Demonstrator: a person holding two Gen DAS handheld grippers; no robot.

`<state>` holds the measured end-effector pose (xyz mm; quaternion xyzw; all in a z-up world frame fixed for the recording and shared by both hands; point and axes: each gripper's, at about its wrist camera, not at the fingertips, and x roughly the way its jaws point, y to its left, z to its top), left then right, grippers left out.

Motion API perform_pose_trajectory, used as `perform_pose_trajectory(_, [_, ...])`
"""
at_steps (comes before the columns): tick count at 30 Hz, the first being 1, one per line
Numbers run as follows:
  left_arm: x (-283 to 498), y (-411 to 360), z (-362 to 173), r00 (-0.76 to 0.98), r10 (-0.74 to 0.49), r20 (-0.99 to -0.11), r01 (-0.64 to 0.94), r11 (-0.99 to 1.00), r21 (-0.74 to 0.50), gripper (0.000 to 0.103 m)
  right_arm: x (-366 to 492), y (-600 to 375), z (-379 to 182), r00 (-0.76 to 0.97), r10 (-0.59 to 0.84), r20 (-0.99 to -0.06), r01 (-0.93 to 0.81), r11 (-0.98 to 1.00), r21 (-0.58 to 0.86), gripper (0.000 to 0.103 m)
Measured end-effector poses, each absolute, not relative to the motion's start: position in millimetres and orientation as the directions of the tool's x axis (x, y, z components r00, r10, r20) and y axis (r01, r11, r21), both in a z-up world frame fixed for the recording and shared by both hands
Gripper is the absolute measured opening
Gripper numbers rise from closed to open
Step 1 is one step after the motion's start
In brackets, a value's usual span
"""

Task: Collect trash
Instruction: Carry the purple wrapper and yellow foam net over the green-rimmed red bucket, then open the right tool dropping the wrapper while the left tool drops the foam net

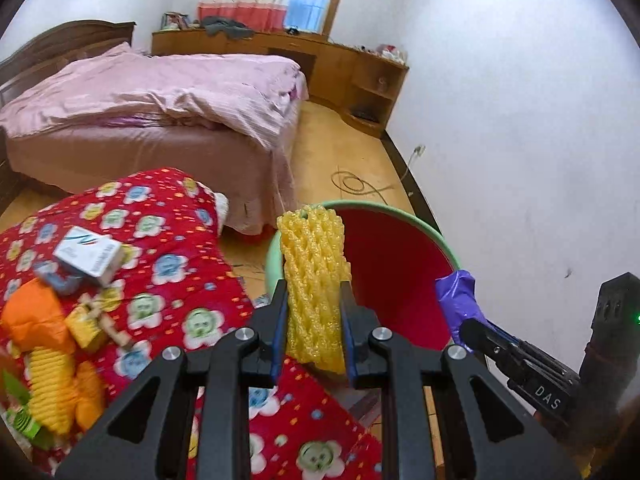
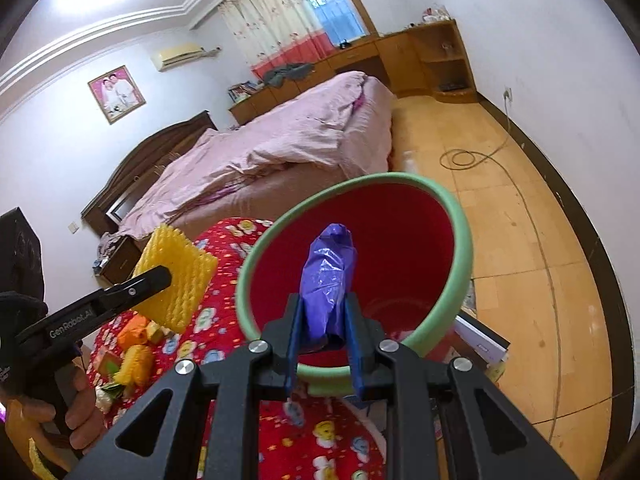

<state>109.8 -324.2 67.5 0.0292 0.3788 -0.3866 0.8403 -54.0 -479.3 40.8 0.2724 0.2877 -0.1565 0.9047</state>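
My left gripper (image 1: 314,294) is shut on a yellow foam fruit net (image 1: 314,272), held just left of the red bin's green rim (image 1: 424,232). The same net (image 2: 180,280) and the left gripper (image 2: 160,280) show at the left of the right wrist view. My right gripper (image 2: 326,314) is shut on a crumpled purple plastic wrapper (image 2: 330,276), held over the mouth of the red bin (image 2: 400,240). That wrapper (image 1: 458,296) shows at the bin's right side in the left wrist view. More trash lies on the red patterned quilt (image 1: 168,240): a white carton (image 1: 90,256), orange wrappers (image 1: 36,316), another yellow net (image 1: 52,384).
A bed with pink bedding (image 1: 160,92) stands behind the quilt. Wooden cabinets (image 1: 352,72) line the far wall. A coiled cable (image 1: 356,184) lies on the wooden floor beside the white wall. A white box (image 2: 484,340) sits on the floor right of the bin.
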Motion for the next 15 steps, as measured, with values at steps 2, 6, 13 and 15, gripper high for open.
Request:
perform_pose_trajectory(2, [113.5,-334.1,60.4,0.403,-0.625,-0.669,0.678,0.694,-0.24,0.023,-51.1,-483.2,35.5,0.776,-0.13,-0.617,0.452,0.797,0.401,0.023])
perform_pose_trajectory(6, [118.7,-350.6,48.4,0.372,-0.625,-0.686,0.688,0.682,-0.249,0.023,-44.5,-491.6,24.0,0.756,-0.128,-0.642,0.473,0.785,0.401,0.023])
perform_pose_trajectory(13, [120.9,-361.8,41.3,0.345,-0.637,-0.689,0.705,0.661,-0.258,0.038,-39.1,-502.2,15.5,0.742,-0.129,-0.658,0.498,0.763,0.411,0.026])
perform_pose_trajectory(15, [119.1,-363.0,41.7,0.348,-0.639,-0.686,0.708,0.659,-0.255,0.043,-40.4,-504.7,14.8,0.744,-0.13,-0.655,0.5,0.759,0.417,0.027])
